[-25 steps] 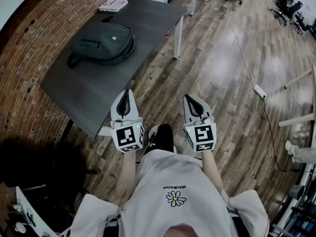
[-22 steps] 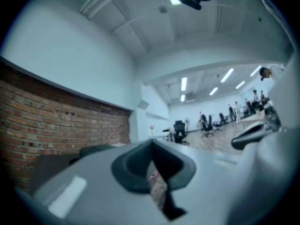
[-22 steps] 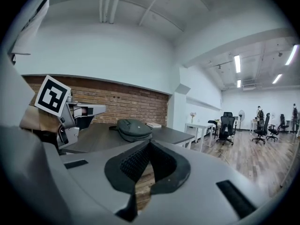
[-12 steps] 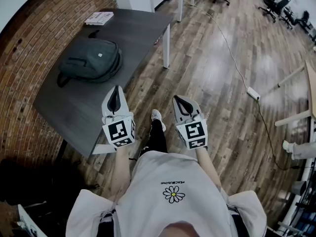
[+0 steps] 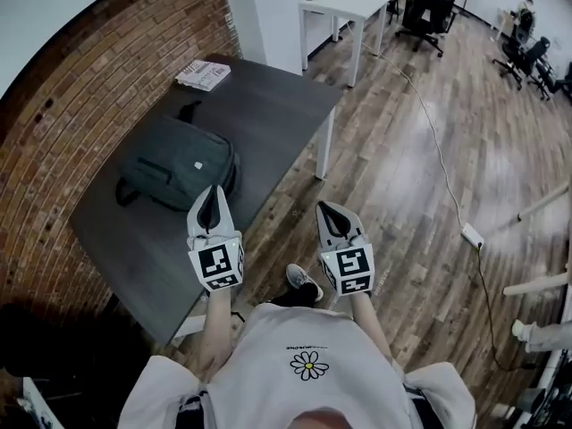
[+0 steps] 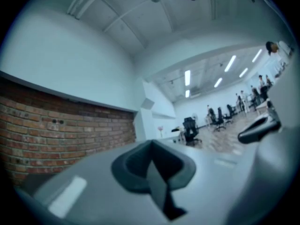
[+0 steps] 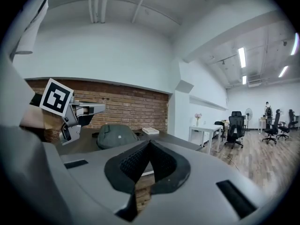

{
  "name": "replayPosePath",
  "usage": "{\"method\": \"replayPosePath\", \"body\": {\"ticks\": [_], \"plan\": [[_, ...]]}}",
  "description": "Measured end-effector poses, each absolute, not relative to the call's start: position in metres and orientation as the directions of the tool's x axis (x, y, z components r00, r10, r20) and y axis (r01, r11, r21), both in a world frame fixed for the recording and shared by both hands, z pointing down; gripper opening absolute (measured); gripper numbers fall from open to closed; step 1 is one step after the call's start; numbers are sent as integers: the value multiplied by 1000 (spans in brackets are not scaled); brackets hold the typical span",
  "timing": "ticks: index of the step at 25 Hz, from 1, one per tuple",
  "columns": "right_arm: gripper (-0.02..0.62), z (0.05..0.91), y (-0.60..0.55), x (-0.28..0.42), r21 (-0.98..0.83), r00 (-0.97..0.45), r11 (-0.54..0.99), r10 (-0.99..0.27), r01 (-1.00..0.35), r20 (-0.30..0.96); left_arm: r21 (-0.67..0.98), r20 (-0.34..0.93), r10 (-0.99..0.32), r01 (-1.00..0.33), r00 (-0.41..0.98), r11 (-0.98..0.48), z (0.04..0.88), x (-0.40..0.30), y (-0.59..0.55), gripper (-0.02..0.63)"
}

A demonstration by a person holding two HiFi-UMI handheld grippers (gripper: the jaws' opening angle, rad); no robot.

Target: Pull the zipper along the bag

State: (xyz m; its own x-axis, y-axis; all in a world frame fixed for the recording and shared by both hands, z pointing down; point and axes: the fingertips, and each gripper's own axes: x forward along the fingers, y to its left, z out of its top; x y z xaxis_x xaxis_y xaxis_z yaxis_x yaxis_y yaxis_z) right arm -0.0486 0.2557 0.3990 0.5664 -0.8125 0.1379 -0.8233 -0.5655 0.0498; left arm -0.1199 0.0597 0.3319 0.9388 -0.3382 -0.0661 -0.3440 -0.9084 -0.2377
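Grey bag (image 5: pixel 179 164) lies closer now as you approach; left gripper (image 5: pixel 212 195) and right gripper (image 5: pixel 326 211) are both closed, empty, so nothing's begun.

A red brick wall (image 5: pixel 63 123) fills the left of the frame, behind a dark table (image 5: pixel 277 105). Wood-plank floor (image 5: pixel 420 177) spreads right (glossy with glare). A white desk (image 5: pixel 344 7) and black office chairs (image 5: pixel 424 7) stand at the top; ceiling strip lights (image 7: pixel 242 57) glow.

Closed, empty right tongs (image 7: pixel 148 146) before backpack (image 7: pixel 117 136)
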Motion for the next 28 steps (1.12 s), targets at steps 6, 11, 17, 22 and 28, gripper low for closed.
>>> {"method": "replayPosePath", "body": {"ticks": [6,11,17,22,28], "plan": [[2,391,178,23,86,449,-441,-877,-894,169,-175,-62,-444,-447,894,-877,333,-58,-10,1],[2,385,127,56,147,330,-309,-932,-940,153,-137,-87,-519,-526,850,-839,338,-31,-43,2],[2,385,71,67,157,167,-143,-975,-977,149,-133,-79,-620,-625,780,-769,346,-50,-55,2],[2,373,4,73,156,-62,82,-990,-984,127,-130,-70,-770,-771,634,-623,342,-79,-71,2],[2,361,-54,93,146,-232,245,-967,-958,101,-141,-58,-884,-880,464,-453,343,-89,-86,2]]}}
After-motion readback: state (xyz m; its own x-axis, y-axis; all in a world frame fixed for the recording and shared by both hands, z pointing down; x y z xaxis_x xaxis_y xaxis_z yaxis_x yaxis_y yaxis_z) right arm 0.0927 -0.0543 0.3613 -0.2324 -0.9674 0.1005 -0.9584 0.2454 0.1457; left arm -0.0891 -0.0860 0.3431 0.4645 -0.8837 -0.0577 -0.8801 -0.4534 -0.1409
